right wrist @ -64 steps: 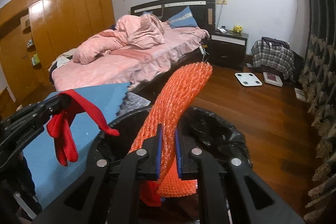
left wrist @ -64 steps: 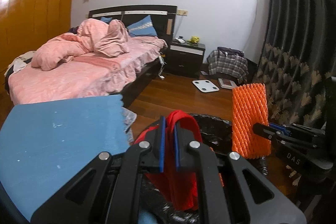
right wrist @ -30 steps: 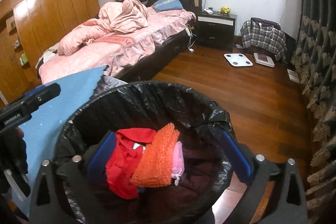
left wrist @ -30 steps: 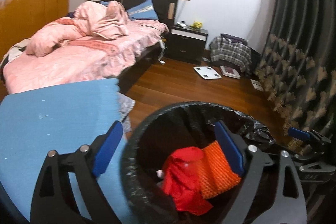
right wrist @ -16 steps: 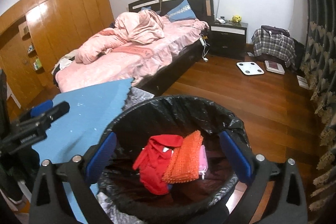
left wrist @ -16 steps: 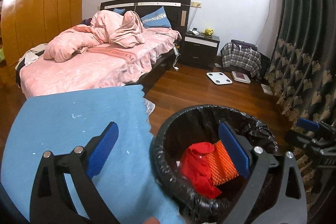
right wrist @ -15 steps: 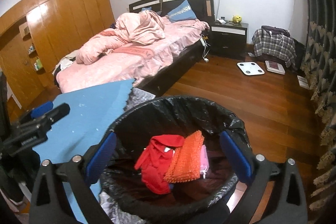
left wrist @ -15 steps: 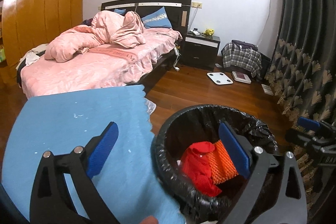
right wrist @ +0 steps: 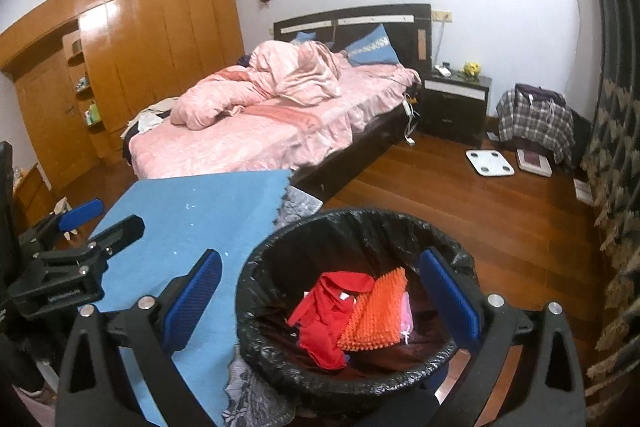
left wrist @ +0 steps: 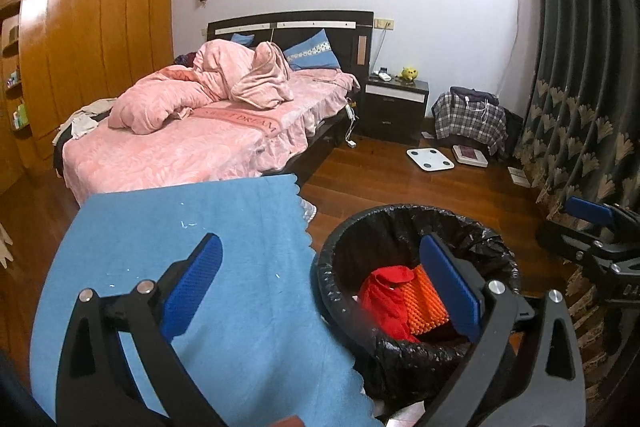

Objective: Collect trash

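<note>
The base of the round bin lined with a black plastic bag (right wrist: 356, 227) is cut off by the lower picture edge. Beneath the crumpled red cloth (right wrist: 326, 311) and the orange foam net sleeve (right wrist: 378, 315) inside that bin, a small pink item (right wrist: 406, 313) is mostly hidden and cannot be identified.

Red cloth (right wrist: 324, 311), orange mesh (right wrist: 376, 319), black bin liner (right wrist: 280, 259), blue mat (left wrist: 224, 223)

Both the left gripper (left wrist: 320, 287) and the right gripper (right wrist: 320, 287) had matte black, triangularly cut-out finger frames with silver round screw heads, blue ribbed pads (left wrist: 192, 289) inside, and small white lettering on the body.
</note>
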The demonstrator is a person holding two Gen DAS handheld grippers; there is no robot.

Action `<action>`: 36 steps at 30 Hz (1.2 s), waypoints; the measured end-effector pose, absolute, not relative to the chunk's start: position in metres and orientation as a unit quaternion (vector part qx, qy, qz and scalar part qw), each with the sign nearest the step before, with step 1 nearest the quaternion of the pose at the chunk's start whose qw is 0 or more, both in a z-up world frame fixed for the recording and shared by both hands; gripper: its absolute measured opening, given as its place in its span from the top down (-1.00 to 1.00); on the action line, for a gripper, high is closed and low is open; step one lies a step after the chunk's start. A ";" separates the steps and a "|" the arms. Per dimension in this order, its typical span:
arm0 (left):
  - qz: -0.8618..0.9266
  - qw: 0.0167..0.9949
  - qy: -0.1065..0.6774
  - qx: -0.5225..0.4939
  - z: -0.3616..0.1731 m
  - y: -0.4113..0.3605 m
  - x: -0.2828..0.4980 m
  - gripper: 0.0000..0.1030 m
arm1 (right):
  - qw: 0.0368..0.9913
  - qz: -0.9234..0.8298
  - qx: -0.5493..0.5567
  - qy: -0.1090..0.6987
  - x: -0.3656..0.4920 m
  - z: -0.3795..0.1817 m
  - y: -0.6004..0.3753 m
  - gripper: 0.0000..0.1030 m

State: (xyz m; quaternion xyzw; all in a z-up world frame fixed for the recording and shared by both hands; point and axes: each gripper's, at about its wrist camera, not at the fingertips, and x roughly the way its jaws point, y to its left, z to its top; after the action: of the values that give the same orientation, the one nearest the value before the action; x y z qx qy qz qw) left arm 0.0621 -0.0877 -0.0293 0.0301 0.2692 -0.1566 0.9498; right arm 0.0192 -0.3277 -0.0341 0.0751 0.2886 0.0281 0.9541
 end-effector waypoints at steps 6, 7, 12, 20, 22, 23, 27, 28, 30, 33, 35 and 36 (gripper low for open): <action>-0.154 0.953 0.260 0.021 -0.017 -0.078 0.046 -0.90 | 0.959 0.037 0.064 0.273 0.011 -0.017 -0.315 -0.88; -0.154 0.953 0.259 0.019 -0.015 -0.077 0.044 -0.90 | 0.960 0.039 0.063 0.270 0.009 -0.014 -0.313 -0.88; -0.156 0.955 0.250 0.015 -0.007 -0.073 0.033 -0.90 | 0.962 0.044 0.056 0.263 0.003 -0.006 -0.307 -0.88; -0.154 0.959 0.238 0.013 0.001 -0.066 0.023 -0.90 | 0.964 0.046 0.051 0.257 -0.002 0.001 -0.299 -0.88; -0.153 0.959 0.236 0.013 0.002 -0.066 0.021 -0.90 | 0.964 0.047 0.050 0.256 -0.003 0.002 -0.299 -0.88; -0.153 0.960 0.236 0.014 0.003 -0.066 0.020 -0.90 | 0.964 0.047 0.050 0.256 -0.003 0.003 -0.298 -0.88; -0.151 0.960 0.233 0.015 0.004 -0.065 0.018 -0.90 | 0.965 0.048 0.049 0.255 -0.004 0.006 -0.296 -0.88; -0.152 0.960 0.234 0.014 0.004 -0.065 0.019 -0.90 | 0.965 0.049 0.049 0.255 -0.004 0.006 -0.295 -0.88; -0.150 0.961 0.233 0.015 0.005 -0.064 0.018 -0.90 | 0.964 0.049 0.049 0.255 -0.005 0.006 -0.295 -0.88; -0.149 0.961 0.231 0.016 0.007 -0.063 0.015 -0.90 | 0.964 0.049 0.049 0.255 -0.004 0.006 -0.295 -0.88; -0.148 0.962 0.230 0.016 0.009 -0.062 0.015 -0.90 | 0.965 0.049 0.049 0.255 -0.004 0.006 -0.294 -0.88; -0.148 0.962 0.230 0.016 0.009 -0.061 0.015 -0.90 | 0.965 0.049 0.049 0.254 -0.004 0.007 -0.294 -0.88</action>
State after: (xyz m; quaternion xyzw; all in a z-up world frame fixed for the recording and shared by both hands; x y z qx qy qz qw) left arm 0.0154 -0.0609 0.0092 0.0162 0.2300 -0.1475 0.9618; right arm -0.0045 -0.2938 0.0069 0.0489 0.2543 0.0492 0.9646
